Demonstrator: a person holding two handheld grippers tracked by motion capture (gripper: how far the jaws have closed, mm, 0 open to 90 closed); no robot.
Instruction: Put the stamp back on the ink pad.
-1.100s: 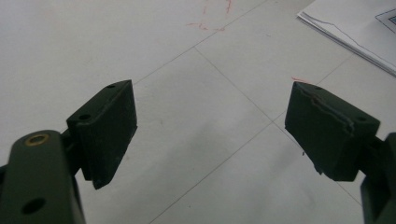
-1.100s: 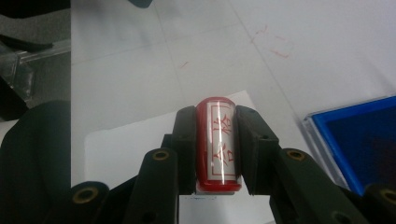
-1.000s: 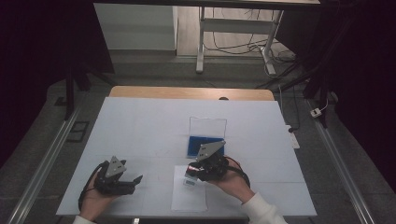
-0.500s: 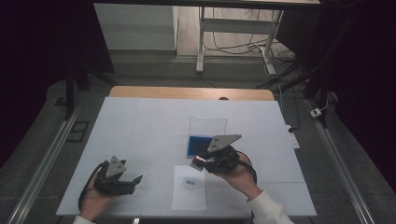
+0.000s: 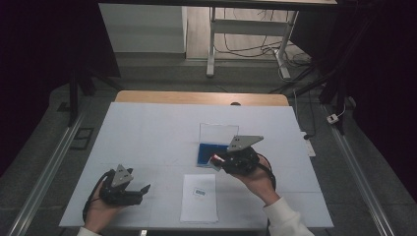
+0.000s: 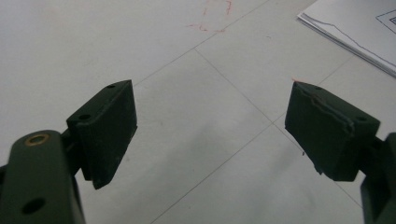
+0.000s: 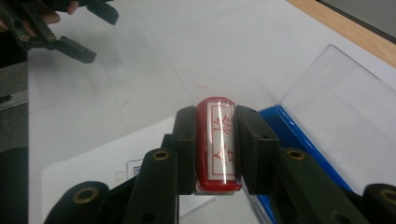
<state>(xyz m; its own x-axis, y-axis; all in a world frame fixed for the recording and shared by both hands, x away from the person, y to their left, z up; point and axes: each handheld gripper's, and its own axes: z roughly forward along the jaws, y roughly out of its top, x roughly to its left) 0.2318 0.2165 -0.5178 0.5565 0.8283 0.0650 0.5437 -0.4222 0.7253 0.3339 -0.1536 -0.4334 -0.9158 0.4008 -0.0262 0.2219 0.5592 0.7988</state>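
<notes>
My right gripper is shut on a red stamp whose face, with red characters in a frame, points up at the camera. From above, that right gripper hangs over the near right corner of the blue ink pad case, whose clear lid stands open. A stack of white paper with a small printed mark lies at the front of the table. My left gripper rests low at the front left, open and holding nothing; its jaws stand wide over the bare table.
The white table top has a wooden strip along its far edge. Metal rails run along the floor on both sides. The left gripper appears far off in the right gripper view. A corner of the paper lies near the left gripper.
My right gripper has risen off the paper with the stamp and moved toward the blue ink pad case. The left gripper stayed put.
</notes>
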